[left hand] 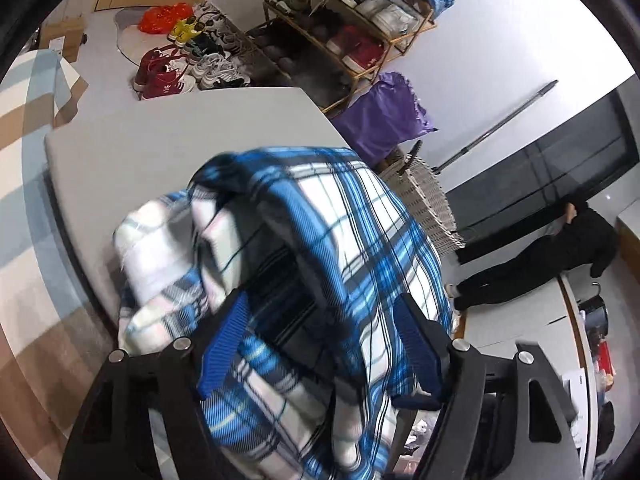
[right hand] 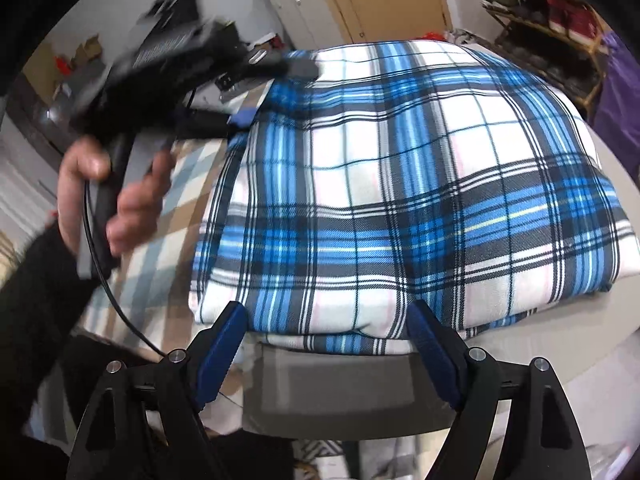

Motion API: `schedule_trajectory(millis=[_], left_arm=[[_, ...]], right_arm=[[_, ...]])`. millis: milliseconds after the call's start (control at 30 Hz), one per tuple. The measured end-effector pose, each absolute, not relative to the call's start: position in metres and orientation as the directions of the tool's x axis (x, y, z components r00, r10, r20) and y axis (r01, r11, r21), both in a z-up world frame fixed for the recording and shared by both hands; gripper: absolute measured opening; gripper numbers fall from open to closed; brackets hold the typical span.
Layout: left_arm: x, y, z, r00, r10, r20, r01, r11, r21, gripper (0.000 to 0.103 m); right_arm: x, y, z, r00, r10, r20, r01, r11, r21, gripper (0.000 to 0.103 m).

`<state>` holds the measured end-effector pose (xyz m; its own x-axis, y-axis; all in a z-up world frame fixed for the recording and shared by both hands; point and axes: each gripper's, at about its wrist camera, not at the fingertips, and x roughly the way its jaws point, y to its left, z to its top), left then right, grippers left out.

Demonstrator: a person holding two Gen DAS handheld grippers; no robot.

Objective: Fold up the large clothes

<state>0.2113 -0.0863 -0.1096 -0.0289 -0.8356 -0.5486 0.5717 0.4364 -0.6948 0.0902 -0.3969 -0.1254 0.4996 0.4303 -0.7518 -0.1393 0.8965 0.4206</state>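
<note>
A blue, white and black plaid garment [right hand: 400,200] lies folded in a thick stack on the grey table [right hand: 560,340]. In the left wrist view the same garment [left hand: 312,264] bulges up between my left gripper's [left hand: 324,344] wide-apart blue fingers [left hand: 224,344], and cloth drapes over them. My right gripper [right hand: 328,328] is open at the stack's near edge, its fingertips [right hand: 228,340] beside the cloth, gripping nothing. The left gripper, blurred in a hand [right hand: 112,184], shows at the stack's far left corner in the right wrist view.
The grey table [left hand: 160,140] extends beyond the garment. A shoe rack [left hand: 352,20], loose shoes [left hand: 188,64], a purple bag [left hand: 384,120] and a wicker basket [left hand: 428,200] stand against the wall. A checked rug [right hand: 160,216] lies left of the table.
</note>
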Motion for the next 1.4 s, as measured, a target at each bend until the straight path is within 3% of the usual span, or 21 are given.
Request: schedule_trajectory(millis=[133,300,333,433,467,533,733,800,933,1400], left_arm=[[0.191,-0.075,-0.081,0.067,-0.799,-0.597,0.607,0.508,-0.611,0.071],[0.169,-0.046,-0.057,0.204,-0.793,-0.575,0.664,0.543,-0.513,0.071],[0.156,-0.037,-0.05,0.265,-0.769,-0.582,0.669,0.581,-0.463,0.071],[0.13,-0.02,-0.043,0.362,-0.74,-0.567,0.677,0.626,-0.386,0.072],[0.12,-0.016,-0.042,0.406,-0.714,-0.57,0.668,0.658,-0.349,0.077],[0.099,-0.006,-0.039,0.474,-0.681,-0.558,0.65,0.698,-0.3,0.084],[0.063,0.016,-0.037,0.601,-0.635,-0.485,0.628,0.751,-0.206,0.085],[0.05,0.024,-0.033,0.658,-0.602,-0.452,0.604,0.781,-0.161,0.089],[0.034,0.034,-0.034,0.729,-0.581,-0.362,0.574,0.807,-0.138,0.101],[0.011,0.023,-0.044,0.765,-0.565,-0.309,0.575,0.815,-0.066,0.101]], right_arm=[[0.081,-0.415,-0.123,0.55,0.477,-0.685,-0.058,0.84,0.539,0.083],[0.046,-0.419,-0.102,0.658,0.43,-0.618,-0.027,0.834,0.551,0.083],[0.036,-0.418,-0.095,0.687,0.399,-0.607,-0.016,0.844,0.536,0.083],[0.006,-0.413,-0.075,0.771,0.299,-0.563,0.008,0.878,0.478,0.097],[-0.004,-0.409,-0.068,0.795,0.262,-0.547,0.017,0.892,0.453,0.103],[-0.02,-0.401,-0.056,0.833,0.203,-0.515,0.029,0.913,0.407,0.103],[-0.052,-0.381,-0.026,0.906,0.041,-0.422,0.11,0.939,0.326,0.103],[-0.06,-0.375,-0.024,0.921,-0.002,-0.391,0.13,0.945,0.3,0.103],[-0.077,-0.365,-0.015,0.939,-0.074,-0.336,0.175,0.944,0.279,0.103],[-0.101,-0.355,-0.012,0.941,-0.104,-0.322,0.201,0.937,0.285,0.103]])
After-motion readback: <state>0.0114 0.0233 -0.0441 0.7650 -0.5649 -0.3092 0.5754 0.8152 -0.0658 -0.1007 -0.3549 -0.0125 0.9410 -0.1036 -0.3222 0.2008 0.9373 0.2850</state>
